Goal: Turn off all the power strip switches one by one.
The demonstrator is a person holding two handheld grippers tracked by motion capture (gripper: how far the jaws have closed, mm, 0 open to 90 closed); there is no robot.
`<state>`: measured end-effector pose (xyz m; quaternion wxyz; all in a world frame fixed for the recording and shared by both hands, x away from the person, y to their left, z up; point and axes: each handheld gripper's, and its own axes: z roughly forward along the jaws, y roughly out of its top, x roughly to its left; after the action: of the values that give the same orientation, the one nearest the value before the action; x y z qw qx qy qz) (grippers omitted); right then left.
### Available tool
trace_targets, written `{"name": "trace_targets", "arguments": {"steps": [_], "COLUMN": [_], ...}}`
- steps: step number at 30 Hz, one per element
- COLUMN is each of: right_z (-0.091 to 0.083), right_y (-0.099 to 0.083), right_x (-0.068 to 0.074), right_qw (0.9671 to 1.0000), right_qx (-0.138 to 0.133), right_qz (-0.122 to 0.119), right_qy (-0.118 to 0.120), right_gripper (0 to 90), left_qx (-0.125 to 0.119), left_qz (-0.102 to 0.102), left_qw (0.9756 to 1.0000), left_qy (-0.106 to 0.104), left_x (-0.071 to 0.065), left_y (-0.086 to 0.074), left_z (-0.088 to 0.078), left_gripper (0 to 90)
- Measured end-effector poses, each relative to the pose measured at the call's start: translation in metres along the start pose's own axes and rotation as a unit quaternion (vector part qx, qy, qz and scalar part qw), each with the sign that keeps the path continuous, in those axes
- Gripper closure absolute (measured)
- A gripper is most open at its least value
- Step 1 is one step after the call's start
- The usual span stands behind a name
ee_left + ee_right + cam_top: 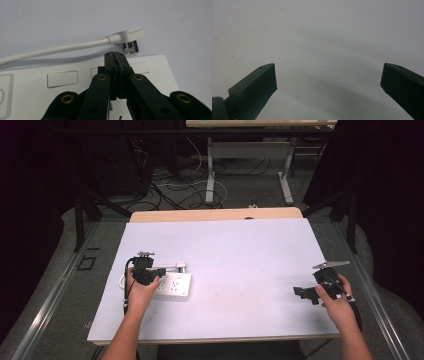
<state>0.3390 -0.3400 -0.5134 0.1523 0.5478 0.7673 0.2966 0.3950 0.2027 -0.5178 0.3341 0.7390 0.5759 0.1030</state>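
While the white plug (130,37) lies loose on the table (240,250), just beyond the tips of my left fingers (110,58), I judge the job barely begun: the plug's prongs are bare and point down toward the table beside the far edge of the white power strip (62,85), not seated in any socket. Its white cord (55,48) runs away to the left of those fingers in the left gripper view, along the strip's far edge.

What seems left is nearly everything: take hold of the plug, line the prongs up with one of the strip's sockets, and push it home. I can't tell which socket is meant.

My left gripper (146,270) hovers over the strip, and its fingers are pressed fully together with nothing between them. I see them above the strip's face, short of the plug, and I cannot tell whether the tips rest on the plastic or hang just clear of it. They would have to spread before they could take the plug.

My right gripper (311,292) sits well apart, over the bare right side of the table. Its fingers (255,85) stand wide, with only white table surface between them, holding and touching nothing.
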Motion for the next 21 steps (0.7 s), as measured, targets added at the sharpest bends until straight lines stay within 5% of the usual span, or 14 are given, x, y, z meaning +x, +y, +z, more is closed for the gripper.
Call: {"name": "trace_targets", "arguments": {"steps": [21], "right_z": [-0.0004], "right_y": [-0.0002], "right_x": [-0.0008], "right_qw": [1.0000], "right_qx": [0.001], "right_qz": [-0.001], "right_qy": [0.000], "right_gripper": [0.0], "left_qx": [0.008], "left_qz": [0.010], "left_qw": [0.9999], "left_qy": [0.006], "left_x": [-0.0042], "left_y": [-0.0022], "left_z": [0.0091], "left_gripper": [90.0]}}
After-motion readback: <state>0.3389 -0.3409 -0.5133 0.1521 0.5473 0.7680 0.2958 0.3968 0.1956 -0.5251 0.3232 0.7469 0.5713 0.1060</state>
